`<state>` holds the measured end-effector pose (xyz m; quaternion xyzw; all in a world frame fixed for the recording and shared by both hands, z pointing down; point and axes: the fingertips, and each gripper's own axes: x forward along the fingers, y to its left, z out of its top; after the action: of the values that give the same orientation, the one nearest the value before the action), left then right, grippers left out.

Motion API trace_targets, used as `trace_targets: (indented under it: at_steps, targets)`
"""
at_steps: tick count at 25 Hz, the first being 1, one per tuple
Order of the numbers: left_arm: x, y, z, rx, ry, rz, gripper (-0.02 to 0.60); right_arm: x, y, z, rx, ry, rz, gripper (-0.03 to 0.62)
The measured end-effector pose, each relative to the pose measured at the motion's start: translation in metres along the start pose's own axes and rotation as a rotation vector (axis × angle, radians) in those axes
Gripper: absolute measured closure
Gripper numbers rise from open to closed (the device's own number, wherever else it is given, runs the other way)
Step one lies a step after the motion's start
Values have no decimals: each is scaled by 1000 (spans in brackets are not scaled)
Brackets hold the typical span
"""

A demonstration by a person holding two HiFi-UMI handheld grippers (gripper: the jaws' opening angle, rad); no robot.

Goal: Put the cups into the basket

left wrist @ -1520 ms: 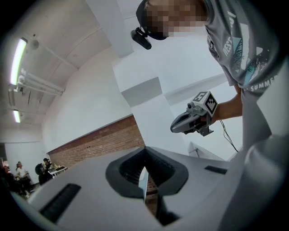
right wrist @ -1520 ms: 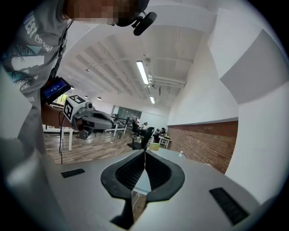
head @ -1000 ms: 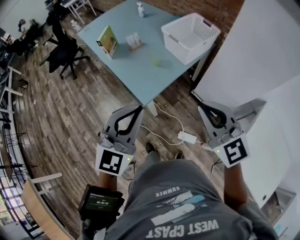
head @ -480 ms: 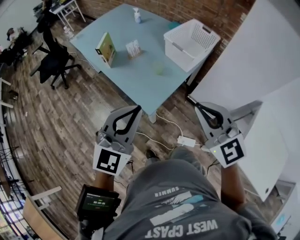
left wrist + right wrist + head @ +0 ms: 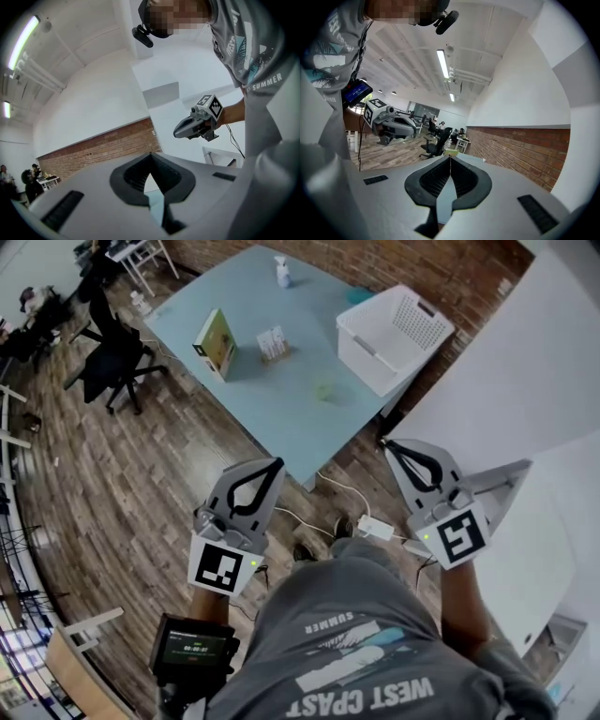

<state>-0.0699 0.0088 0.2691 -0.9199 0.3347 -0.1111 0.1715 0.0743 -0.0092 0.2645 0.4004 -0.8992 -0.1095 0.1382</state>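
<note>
Head view shows the person standing on the wooden floor (image 5: 122, 474), well apart from the pale blue surface (image 5: 272, 413). Over the last second the surface slides a little lower in this view, and a shoe comes forward under the tongs. I read this as a walk towards the surface that is under way, with no reach begun.

The left tongs (image 5: 277, 463) and the right tongs (image 5: 384, 443) are held at waist height, as they were a second ago, both pointing at the surface. Each gripper view shows its own pair with the tips closed together and nothing between them.

A small greenish cup (image 5: 325, 390) stands upright on the surface, near its right edge. It is untouched and in the same spot on the surface as before. The white basket (image 5: 394, 338) sits near it at the far right corner and looks empty from here. A teal thing (image 5: 359, 296) shows just behind the basket, but too little of it is visible to tell whether it is a second cup. A carton (image 5: 216, 341), a small card stand (image 5: 273, 343) and a spray bottle (image 5: 282, 271) stand further left, clear of the way.

No cup is in the basket yet. Both tongs will have to open before either can take the cup.
</note>
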Motion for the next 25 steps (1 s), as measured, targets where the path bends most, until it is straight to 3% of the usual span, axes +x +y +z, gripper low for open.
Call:
trace_targets:
  at_steps: [12, 19, 25]
  targets:
    - [70, 11, 16, 4, 55, 54, 581, 18, -73, -16, 23, -45, 71, 580]
    - [83, 19, 4, 0, 60, 44, 581, 34, -83, -37, 30, -6, 84, 580]
    - [76, 49, -11, -10, 35, 34, 581, 61, -74, -25, 22, -6, 61, 580]
